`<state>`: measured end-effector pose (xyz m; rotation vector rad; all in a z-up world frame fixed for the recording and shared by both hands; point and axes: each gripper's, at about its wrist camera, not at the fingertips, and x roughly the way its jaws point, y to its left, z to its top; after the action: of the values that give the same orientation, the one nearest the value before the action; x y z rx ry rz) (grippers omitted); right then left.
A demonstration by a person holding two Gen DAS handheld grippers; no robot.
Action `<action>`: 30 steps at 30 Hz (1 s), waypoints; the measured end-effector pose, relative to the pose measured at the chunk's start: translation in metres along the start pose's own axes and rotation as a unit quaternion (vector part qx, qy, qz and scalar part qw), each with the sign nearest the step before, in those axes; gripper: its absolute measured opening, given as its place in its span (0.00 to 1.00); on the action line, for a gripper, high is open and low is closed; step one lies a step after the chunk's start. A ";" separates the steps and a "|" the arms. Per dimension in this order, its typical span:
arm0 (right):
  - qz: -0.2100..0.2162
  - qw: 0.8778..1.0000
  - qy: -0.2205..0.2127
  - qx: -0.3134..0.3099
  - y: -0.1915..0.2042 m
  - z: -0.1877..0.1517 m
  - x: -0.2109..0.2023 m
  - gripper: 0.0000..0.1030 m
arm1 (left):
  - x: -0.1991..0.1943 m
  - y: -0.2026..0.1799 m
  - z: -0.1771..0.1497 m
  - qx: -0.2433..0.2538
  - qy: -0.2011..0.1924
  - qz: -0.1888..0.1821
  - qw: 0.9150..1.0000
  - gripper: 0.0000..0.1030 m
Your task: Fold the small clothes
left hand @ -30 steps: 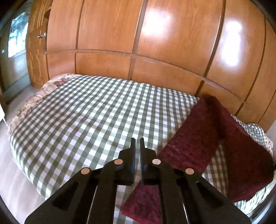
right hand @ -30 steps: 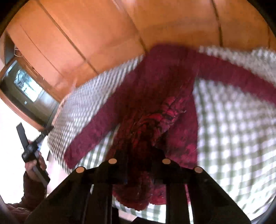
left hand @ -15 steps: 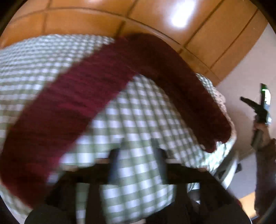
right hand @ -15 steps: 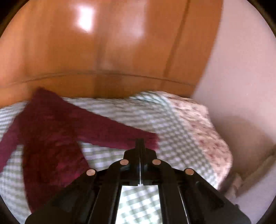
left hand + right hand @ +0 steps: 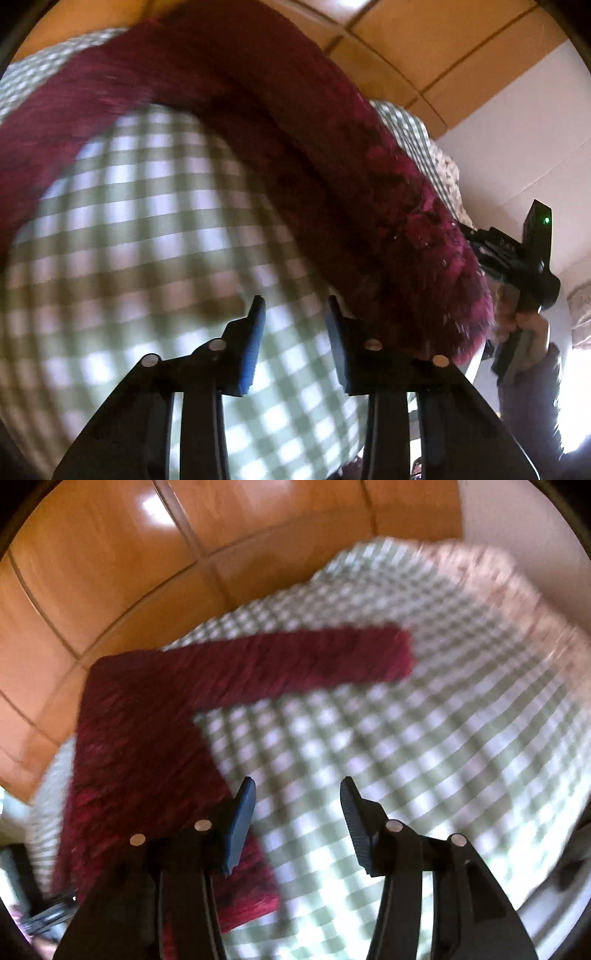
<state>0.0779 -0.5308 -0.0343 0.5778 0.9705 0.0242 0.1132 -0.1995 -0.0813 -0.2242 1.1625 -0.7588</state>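
Note:
A dark red knitted scarf (image 5: 332,155) lies bent on the green-and-white checked bed cover (image 5: 155,236). In the left wrist view it arcs over the top and runs down to a fuzzy end at the right. My left gripper (image 5: 295,301) is low over the cover, jaws apart and closing, with only checked cloth between them; its right finger is beside the scarf's end. In the right wrist view the scarf (image 5: 147,731) forms an L. My right gripper (image 5: 298,781) has its jaws opening over bare cover, and its left finger overlaps the scarf's edge.
Wooden wardrobe panels (image 5: 110,572) rise behind the bed, and a pale wall (image 5: 517,122) stands to the right. A hand holds the other gripper (image 5: 517,254) past the bed's right edge. A floral bedspread (image 5: 491,576) shows at the far corner.
The right gripper let go of the bunched scarf, swung right shut, and now stands open. The left gripper went from shut to open, swung right and came down close over the cover.

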 end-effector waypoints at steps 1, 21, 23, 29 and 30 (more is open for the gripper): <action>0.023 1.000 0.014 0.004 0.000 -0.003 0.007 0.47 | 0.009 -0.005 0.004 -0.002 0.003 -0.004 1.000 0.32; 0.078 0.988 0.054 -0.121 0.073 -0.024 0.015 0.14 | -0.032 0.005 0.033 -0.003 -0.019 -0.041 0.999 0.11; 0.084 0.986 0.045 -0.136 0.087 -0.028 0.001 0.14 | -0.060 0.020 0.027 0.003 -0.026 -0.030 0.999 0.11; 0.071 0.975 0.057 -0.200 0.123 -0.075 -0.026 0.12 | -0.155 0.091 -0.009 -0.003 -0.042 0.039 0.998 0.10; 0.060 0.973 0.066 -0.213 0.123 -0.088 -0.027 0.12 | -0.164 0.106 -0.011 -0.006 -0.042 0.050 0.998 0.10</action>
<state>0.0219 -0.3940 0.0075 0.2388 1.0197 0.3756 0.1178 -0.0144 -0.0201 -0.2050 1.0914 -0.6493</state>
